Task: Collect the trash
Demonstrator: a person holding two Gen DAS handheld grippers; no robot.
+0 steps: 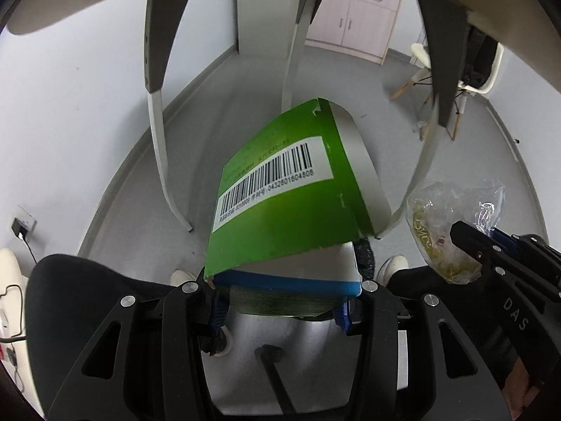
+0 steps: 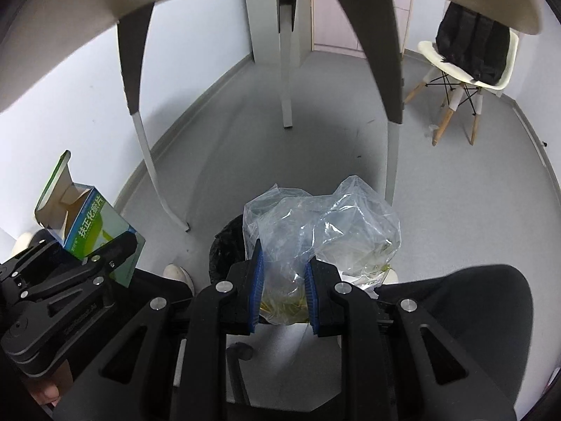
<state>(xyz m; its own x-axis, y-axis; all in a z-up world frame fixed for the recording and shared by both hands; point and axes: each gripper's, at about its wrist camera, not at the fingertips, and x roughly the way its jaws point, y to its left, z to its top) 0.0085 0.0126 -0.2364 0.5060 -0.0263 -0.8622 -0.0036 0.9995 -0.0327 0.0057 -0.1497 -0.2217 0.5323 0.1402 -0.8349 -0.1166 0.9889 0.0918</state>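
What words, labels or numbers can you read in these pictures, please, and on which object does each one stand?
"扶正化瘀片": blue side of the green medicine box.
"0432801604808": barcode sticker on that box; its left-hand digits are blurred.
"DAS": right gripper body.
Embossed lettering on the left gripper body: unreadable.

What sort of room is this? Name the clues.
Probably a plain office or study room: grey floor, a pale table overhead on slim legs, a white shell chair bearing a black backpack, and a pink cabinet by the far wall.
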